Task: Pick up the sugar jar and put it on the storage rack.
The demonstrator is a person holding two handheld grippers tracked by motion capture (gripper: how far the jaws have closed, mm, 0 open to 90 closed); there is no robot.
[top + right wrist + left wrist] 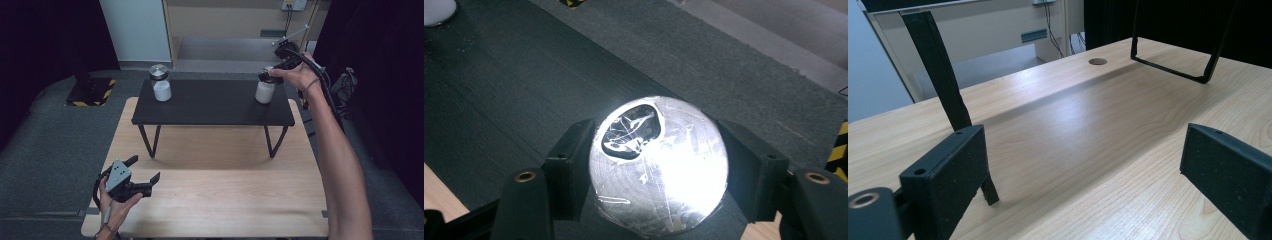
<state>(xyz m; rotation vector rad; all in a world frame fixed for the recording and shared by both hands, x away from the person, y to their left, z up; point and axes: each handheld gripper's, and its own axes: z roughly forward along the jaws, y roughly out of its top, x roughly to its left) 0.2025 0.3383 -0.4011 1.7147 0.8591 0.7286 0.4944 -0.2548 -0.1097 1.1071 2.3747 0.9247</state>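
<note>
My right gripper [658,165] clamps the shiny lid [659,165] of the jar [264,92] at the right end of the black shelf [210,107], near its front edge. My left gripper [146,176] hangs open and empty over the wooden table [215,200]. I hold only the lid; if it is loose, lifting could drop the jar off the shelf, or a tilt could tip it.

A lab-like test room: dark curtains [45,35], hazard-striped floor tape [92,92], wall socket with cables [292,6].
</note>
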